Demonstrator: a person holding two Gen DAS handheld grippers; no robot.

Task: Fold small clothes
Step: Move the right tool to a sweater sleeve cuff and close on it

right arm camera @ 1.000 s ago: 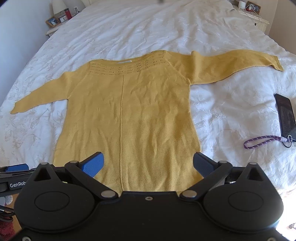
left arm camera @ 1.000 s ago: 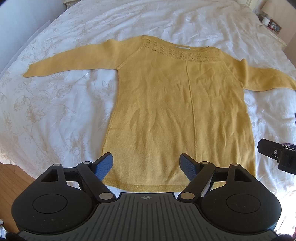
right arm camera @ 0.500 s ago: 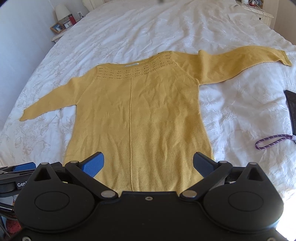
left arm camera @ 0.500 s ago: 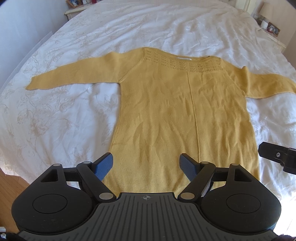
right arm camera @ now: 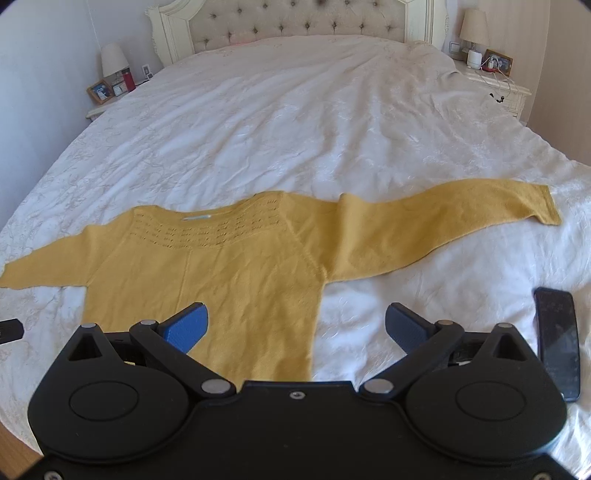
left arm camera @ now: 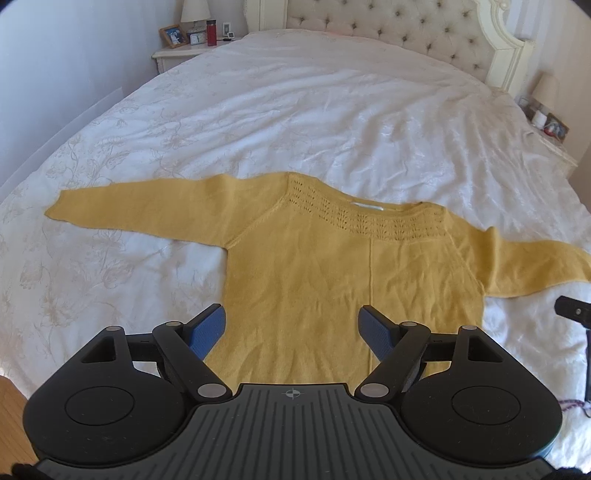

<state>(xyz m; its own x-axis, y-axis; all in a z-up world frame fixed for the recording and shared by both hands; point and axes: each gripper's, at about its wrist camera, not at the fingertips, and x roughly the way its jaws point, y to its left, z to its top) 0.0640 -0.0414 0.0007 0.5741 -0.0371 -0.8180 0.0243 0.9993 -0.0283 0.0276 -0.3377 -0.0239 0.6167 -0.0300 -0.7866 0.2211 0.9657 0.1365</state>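
A yellow knit sweater (left arm camera: 332,280) lies flat on the white bed, neckline away from me, both sleeves spread out sideways. It also shows in the right wrist view (right arm camera: 229,273). My left gripper (left arm camera: 293,328) is open and empty, held above the lower left part of the sweater's body. My right gripper (right arm camera: 295,325) is open and empty, above the sweater's lower right side edge; its right finger is over bare bedding. The sweater's hem is hidden behind both gripper bodies.
The white bedcover (left arm camera: 295,110) runs back to a tufted headboard (right arm camera: 295,22). A black phone (right arm camera: 557,339) lies on the bed right of the sweater. Nightstands with lamps and frames stand at the back left (left arm camera: 184,40) and back right (right arm camera: 495,77).
Both cameras have tilted up and moved forward over the sweater. The headboard and nightstands have come into view and the hem has gone out of sight. Both grippers stayed open.
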